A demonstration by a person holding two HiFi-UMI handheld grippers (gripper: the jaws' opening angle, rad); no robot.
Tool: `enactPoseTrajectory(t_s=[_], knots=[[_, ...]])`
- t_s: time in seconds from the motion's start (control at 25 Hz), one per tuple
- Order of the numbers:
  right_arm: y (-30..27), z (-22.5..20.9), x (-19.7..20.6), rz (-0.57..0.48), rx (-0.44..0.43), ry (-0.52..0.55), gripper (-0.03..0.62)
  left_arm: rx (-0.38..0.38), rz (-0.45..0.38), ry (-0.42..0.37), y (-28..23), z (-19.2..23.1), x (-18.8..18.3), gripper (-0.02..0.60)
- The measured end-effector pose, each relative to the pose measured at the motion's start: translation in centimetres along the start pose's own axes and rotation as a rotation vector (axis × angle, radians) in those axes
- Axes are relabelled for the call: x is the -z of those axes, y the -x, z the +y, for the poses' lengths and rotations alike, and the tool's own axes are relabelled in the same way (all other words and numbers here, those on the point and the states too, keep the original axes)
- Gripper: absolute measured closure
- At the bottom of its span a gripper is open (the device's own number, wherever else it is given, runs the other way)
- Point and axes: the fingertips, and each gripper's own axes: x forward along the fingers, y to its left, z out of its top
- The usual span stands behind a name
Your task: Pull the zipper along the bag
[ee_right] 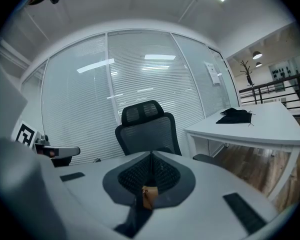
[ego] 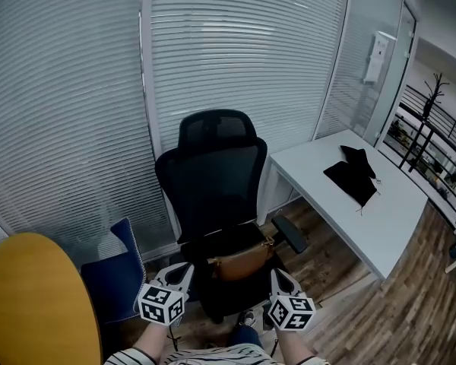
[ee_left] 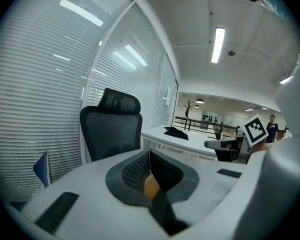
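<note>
Both pairs of fingers are pressing together with nothing pinched: the left gripper (ee_left: 149,156) is showing its dark ribbed pads meeting along one seam, and the right gripper (ee_right: 151,159) is doing the same. A tan sliver is peeking through the gap beneath each closed pair, apparently the bag lying beyond rather than anything held. In the head view, the two grippers are hovering side by side just short of the chair seat. Both are aiming at the tan, leather-look bag (ego: 239,262), which is lying lengthwise across the seat of the black mesh office chair (ego: 213,173), with neither gripper touching it. The zipper is too small to make out, so whether it is sitting open or closed cannot be told. The scene is fitting either a pull yet to come or one already finished. Nothing of the bag's contents is showing. Further out, a black cloth item (ego: 353,175) is lying on the white desk (ego: 395,226).
</note>
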Motion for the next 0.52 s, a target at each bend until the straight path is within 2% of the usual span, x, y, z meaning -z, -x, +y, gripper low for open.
enactPoseTrajectory(t_s=[0.52], knots=[[-0.59, 0.87, 1.12, 0.031, -0.022, 0.025, 0.562, -0.004, 0.013, 0.001, 0.13, 0.63, 0.97, 0.552]])
